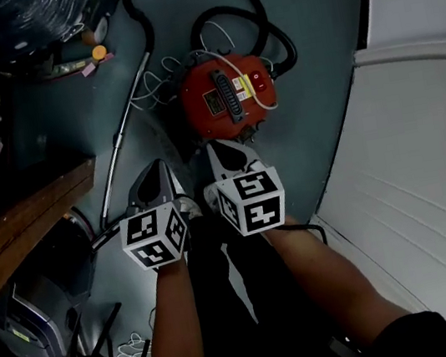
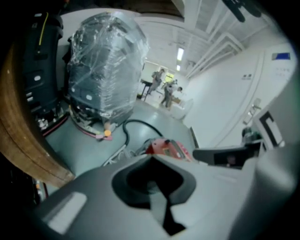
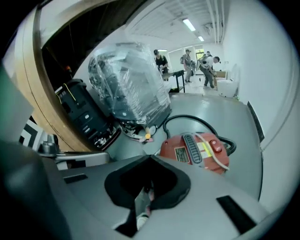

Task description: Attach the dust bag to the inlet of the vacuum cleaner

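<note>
1. Left gripper (image 1: pixel 154 170) and right gripper (image 1: pixel 220 150): side by side on the near side of the vacuum cleaner (image 1: pixel 226 96), just short of it. Each pair of jaws is closed tip to tip, and nothing appears to be held.
2. Vacuum cleaner: a round red body on the grey floor, with a black ribbed handle, a yellow label and a red button on top. A white cord (image 1: pixel 250 77) is draped across it. The top appears closed, and no inlet shows.
3. Black hose (image 1: pixel 290 50): looped round the cleaner's far side.
4. Dust bag: in no view. Judged not begun: the bag must be fetched, the inlet exposed and the bag seated.
5. Plastic-wrapped machine (image 3: pixel 131 89): well beyond the cleaner.
</note>
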`<state>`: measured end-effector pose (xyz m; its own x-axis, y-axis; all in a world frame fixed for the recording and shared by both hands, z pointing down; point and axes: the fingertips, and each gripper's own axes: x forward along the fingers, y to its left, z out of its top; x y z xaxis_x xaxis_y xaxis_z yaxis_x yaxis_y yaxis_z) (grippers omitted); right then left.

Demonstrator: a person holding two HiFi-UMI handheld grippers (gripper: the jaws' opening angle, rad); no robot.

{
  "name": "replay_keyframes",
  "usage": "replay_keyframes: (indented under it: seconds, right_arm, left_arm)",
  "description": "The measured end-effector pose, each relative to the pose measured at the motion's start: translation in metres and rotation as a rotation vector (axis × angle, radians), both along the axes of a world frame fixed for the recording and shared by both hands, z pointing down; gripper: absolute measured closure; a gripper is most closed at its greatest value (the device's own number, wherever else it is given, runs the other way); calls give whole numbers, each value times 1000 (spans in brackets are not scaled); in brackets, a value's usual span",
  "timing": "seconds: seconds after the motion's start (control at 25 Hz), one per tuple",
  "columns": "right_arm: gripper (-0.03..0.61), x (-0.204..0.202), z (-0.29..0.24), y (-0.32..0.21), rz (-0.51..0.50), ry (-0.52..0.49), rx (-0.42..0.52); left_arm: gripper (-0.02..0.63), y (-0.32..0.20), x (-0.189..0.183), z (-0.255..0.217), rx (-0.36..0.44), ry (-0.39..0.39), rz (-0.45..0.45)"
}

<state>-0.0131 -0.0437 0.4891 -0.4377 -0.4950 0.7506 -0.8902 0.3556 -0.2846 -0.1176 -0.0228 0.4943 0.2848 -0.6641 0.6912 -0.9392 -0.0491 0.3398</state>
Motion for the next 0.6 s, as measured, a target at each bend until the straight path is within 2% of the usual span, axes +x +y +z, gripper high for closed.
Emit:
replay_keyframes:
  seconds: [0.16, 0.44, 0.6]
  right_arm:
    - [580, -2, -104, -11, -3, -31, 104]
    - [580, -12, -269, 6, -83, -10, 278]
    - [580, -18, -355, 3, -87, -54, 392]
  left_arm:
    - [617, -6, 13, -89, 68, 6, -11]
    - [617, -10, 24, -250, 188, -56, 19]
    - [617, -24, 17, -343, 305, -96, 34]
